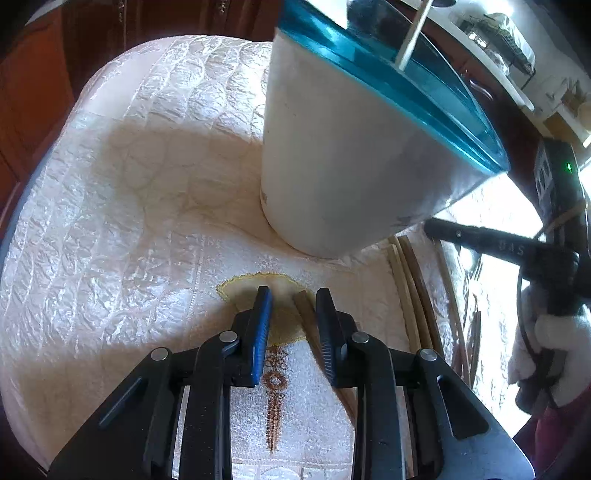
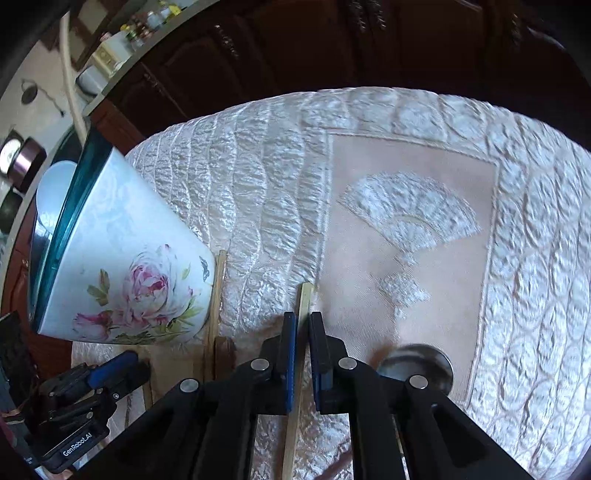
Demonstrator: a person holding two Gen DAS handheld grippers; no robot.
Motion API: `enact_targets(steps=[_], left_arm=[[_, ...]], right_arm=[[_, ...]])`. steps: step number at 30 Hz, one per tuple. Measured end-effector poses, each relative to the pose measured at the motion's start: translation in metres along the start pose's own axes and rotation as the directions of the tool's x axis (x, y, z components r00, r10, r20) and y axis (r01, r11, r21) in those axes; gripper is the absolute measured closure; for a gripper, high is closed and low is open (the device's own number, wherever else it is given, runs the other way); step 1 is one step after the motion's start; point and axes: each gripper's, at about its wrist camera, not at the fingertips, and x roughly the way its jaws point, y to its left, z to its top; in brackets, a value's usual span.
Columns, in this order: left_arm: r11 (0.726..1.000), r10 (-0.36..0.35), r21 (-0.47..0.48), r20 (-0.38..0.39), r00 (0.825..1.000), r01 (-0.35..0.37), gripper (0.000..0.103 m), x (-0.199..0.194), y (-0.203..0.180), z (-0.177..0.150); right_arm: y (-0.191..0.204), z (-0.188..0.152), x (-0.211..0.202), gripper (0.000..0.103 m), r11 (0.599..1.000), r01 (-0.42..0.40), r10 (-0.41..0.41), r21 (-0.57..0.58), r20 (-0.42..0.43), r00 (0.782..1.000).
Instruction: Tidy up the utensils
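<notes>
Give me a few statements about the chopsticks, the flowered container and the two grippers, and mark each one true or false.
1. The right gripper has a pale chopstick between its jaws. True.
2. The flowered container has a red rim. False: the rim is teal.
3. A pale stick already stands inside the container. True.
4. The tablecloth is plain dark green. False: it is whitish and embossed.
5. The left gripper has a dark brown chopstick between its jaws. True.
6. The metal spoon lies inside the container. False: it lies on the tablecloth beside the right gripper.
</notes>
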Motion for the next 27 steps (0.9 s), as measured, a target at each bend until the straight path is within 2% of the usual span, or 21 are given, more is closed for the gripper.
enact_targets(steps=[4, 11, 14, 17, 21, 23, 25, 27], left_arm=[[0.999, -0.035, -0.018, -0.001, 0.999, 0.035, 0.099, -0.004, 0.003, -0.003], [0.99, -0.104, -0.098, 0.029, 0.994, 0.106, 0.103, -0.03, 0.023, 0.0], [0.988, -0.123, -0.086, 0.051, 0.991, 0.127, 0.103, -0.043, 0.025, 0.007], [0.982, -0.16, -0.102, -0.01, 0.987, 0.158, 0.103, -0.041, 0.027, 0.006], [0.985, -0.139, -0.111, -0.056, 0.989, 0.132, 0.097, -0.033, 0.019, -0.006], [0.983, -0.14, -0.131, -0.074, 0.987, 0.129, 0.092, -0.028, 0.014, -0.008], [0.984, -0.129, -0.132, -0.069, 0.989, 0.119, 0.08, -0.022, 0.009, -0.005], [0.988, -0.091, -0.128, -0.07, 0.993, 0.082, 0.078, -0.013, 0.005, -0.001]], right_arm=[[0.01, -0.001, -0.021, 0.097, 1.0, -0.029, 0.028, 0.013, 0.052, 0.998], [0.014, 0.002, -0.082, 0.098, 0.997, -0.076, 0.077, -0.013, 0.172, 0.982], [0.016, -0.007, -0.098, 0.098, 0.996, -0.087, 0.09, -0.022, 0.195, 0.977], [0.014, -0.014, -0.108, 0.098, 0.996, -0.089, 0.092, -0.023, 0.204, 0.975], [0.007, -0.031, -0.118, 0.098, 0.994, -0.104, 0.104, -0.012, 0.215, 0.971], [0.006, -0.038, -0.124, 0.098, 0.994, -0.105, 0.105, -0.013, 0.217, 0.97], [0.004, -0.037, -0.124, 0.098, 0.994, -0.103, 0.106, -0.021, 0.222, 0.969], [0.007, -0.038, -0.132, 0.098, 0.994, -0.102, 0.107, -0.036, 0.232, 0.967]])
